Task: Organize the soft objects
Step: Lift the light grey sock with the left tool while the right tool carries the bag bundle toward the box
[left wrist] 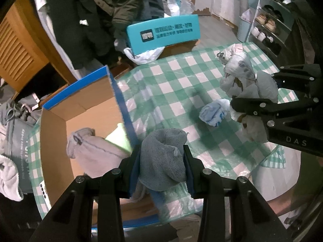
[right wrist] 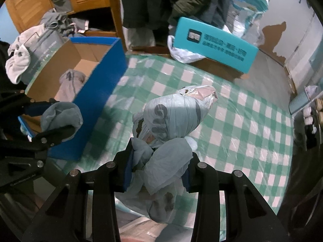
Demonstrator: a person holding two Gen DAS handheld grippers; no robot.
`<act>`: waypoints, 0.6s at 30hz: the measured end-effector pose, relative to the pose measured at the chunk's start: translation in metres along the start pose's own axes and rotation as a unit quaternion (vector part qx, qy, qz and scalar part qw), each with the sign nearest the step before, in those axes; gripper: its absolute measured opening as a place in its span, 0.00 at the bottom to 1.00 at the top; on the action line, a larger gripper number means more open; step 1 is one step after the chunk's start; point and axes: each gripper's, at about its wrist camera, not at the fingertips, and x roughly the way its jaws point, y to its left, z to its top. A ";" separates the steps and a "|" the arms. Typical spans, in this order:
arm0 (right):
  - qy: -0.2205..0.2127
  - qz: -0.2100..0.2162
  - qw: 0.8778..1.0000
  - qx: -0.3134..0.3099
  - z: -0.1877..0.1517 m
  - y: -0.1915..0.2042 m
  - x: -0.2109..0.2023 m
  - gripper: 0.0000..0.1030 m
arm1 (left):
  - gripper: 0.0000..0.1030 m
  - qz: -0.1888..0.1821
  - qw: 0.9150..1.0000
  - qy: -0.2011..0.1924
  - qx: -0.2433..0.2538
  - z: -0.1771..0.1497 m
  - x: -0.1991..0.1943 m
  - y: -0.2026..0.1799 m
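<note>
Here left gripper [left wrist: 163, 162] clamped on nubby grey rolled towel [left wrist: 162, 157]; right gripper [right wrist: 159, 168] clamped on crinkly knotted plastic bundle [right wrist: 171, 119].

left gripper [left wrist: 163, 162] clamps grey sock [left wrist: 163, 157] | cardboard box [left wrist: 54, 121] at left | right gripper [left wrist: 256, 92] grips pale cloth [left wrist: 242, 80]
</note>
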 end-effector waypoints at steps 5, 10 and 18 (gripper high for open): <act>-0.005 0.010 1.000 -0.008 0.012 0.016 -0.003 0.37 | 0.38 0.001 1.000 -0.010 -0.012 -0.004 -0.007 0.014; -0.013 0.019 1.000 -0.020 0.024 0.034 -0.006 0.37 | 0.38 0.008 1.000 -0.013 -0.024 -0.011 -0.011 0.031; -0.011 0.033 0.998 -0.043 0.038 0.066 -0.001 0.37 | 0.38 0.011 0.998 -0.014 -0.058 -0.024 -0.015 0.063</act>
